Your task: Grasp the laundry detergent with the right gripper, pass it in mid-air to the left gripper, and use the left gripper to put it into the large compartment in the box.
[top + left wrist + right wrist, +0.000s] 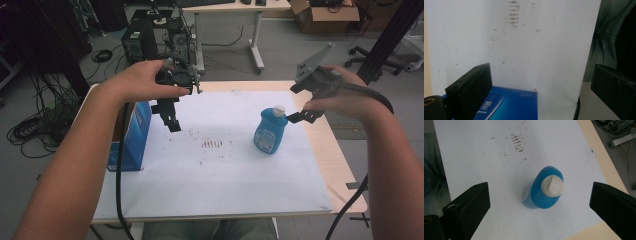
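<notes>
Right tool (537, 202) spread wide, poised directly above upright blue plastic bottle with white cap (544, 188) on white tabletop (474, 157); left tool (541, 90) spread too, above blue carton (509, 103).

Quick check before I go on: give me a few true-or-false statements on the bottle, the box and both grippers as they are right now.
1. The blue bottle stands upright on the white sheet. True.
2. The right gripper is clamped on the bottle. False: its jaws are wide open above the white cap, apart from it.
3. The blue box sits at the sheet's left edge. True.
4. The left gripper holds the box. False: it is open and holds nothing.
</notes>
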Available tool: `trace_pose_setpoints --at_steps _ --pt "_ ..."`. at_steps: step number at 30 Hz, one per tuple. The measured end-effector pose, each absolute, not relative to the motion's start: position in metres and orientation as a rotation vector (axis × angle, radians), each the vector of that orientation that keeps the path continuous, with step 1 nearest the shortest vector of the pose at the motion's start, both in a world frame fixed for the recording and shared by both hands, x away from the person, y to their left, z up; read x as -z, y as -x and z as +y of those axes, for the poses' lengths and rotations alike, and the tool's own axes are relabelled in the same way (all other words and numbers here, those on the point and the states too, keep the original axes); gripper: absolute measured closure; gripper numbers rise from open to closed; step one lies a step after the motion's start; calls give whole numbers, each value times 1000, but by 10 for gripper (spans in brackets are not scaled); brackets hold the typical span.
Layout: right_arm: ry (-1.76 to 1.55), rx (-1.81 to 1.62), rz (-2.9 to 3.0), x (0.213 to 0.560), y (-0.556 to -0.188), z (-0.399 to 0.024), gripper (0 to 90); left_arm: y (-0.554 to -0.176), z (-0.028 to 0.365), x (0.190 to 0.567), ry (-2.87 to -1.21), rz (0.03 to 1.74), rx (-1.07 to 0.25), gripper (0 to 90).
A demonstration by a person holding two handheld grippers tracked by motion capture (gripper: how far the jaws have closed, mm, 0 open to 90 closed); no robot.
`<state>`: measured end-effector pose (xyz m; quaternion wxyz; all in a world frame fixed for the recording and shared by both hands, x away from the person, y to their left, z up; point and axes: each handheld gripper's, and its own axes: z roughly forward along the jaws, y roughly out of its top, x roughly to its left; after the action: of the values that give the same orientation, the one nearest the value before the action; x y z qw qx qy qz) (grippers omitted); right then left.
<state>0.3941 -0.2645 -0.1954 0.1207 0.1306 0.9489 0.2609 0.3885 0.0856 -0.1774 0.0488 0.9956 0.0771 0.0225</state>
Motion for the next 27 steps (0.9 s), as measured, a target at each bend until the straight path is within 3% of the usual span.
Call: trace_pose_setpoints --at_steps 27 --pt "-622 -993 2589 248 -371 -318 24 -389 90 176 -3022 226 -80 40"
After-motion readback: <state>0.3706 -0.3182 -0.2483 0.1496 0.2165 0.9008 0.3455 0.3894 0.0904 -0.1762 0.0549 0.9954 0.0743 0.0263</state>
